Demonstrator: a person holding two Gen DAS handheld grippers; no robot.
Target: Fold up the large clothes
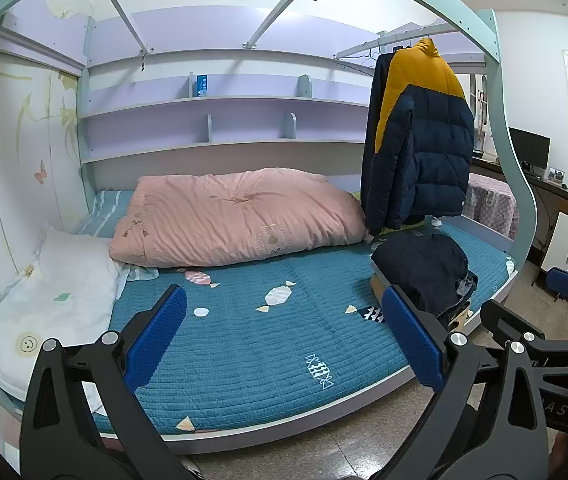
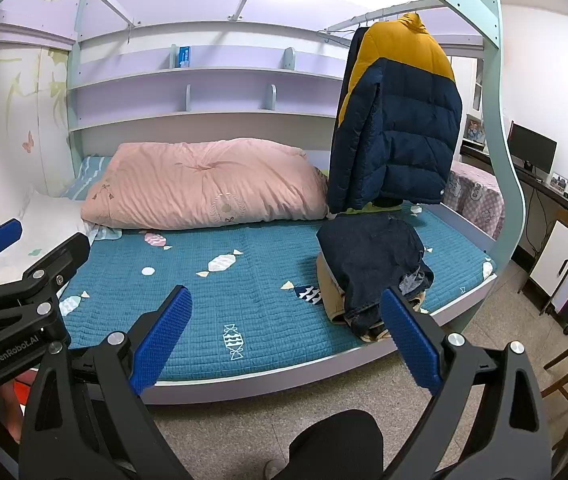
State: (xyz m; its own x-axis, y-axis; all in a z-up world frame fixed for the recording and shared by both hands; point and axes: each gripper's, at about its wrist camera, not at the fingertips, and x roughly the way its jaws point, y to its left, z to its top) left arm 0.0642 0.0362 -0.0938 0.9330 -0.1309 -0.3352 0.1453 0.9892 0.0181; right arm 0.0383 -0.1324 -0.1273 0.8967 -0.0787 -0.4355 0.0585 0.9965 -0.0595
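Left gripper: the black left gripper with blue ribbed pads (image 1: pixel 284 332) hangs over the near edge of the bed, jaws spread wide, nothing between them.
Right gripper: the black right gripper with blue ribbed pads (image 2: pixel 286 336) sits just beside it to the right, jaws equally wide, holding nothing.
Task clothes: a navy and mustard quilted puffer jacket (image 1: pixel 420 132) hangs from a rail at the far right above the bed; a folded pile of dark denim and tan clothes (image 2: pixel 372 268) lies on the right near corner of the mattress.
Open room: the teal quilted bedspread with candy print (image 1: pixel 252 344) is bare from the near edge across the middle.
Edges: the pale lilac curved bed rim (image 2: pixel 284 376) runs along the near side; a mint green curved bed post (image 2: pixel 500 160) rises at the right.
Around: a pink padded quilt (image 1: pixel 236 216) fills the far side; a white pillow (image 1: pixel 56 304) lies at the left.
Hard to make out: the pile's lower layers are hidden under the denim; the jacket's hanger is hidden from view.
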